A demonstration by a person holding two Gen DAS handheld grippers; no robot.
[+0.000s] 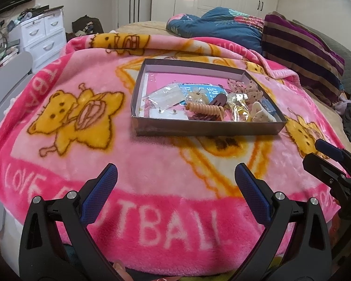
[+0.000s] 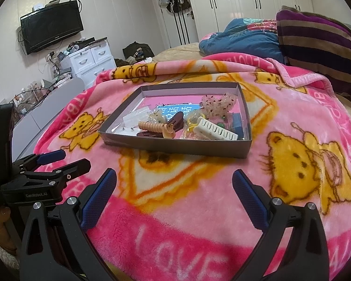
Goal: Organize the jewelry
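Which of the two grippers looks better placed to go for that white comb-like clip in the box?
Probably the right gripper. It is open and empty, and the white clip lies at the box's near right corner, on its side. The left gripper, also open, would have to cross over the peach spiral clip.

light: even, soft indoor — faint shadows | focus: sharp mid-frame | edges: strong fisheye bend — dark corner vignette

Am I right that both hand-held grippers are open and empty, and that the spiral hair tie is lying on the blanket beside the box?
Not quite. The spiral hair tie lies inside the box, among the clips, as the right wrist view shows. Both the left hand-held gripper and right hand-held gripper are indeed open and empty.
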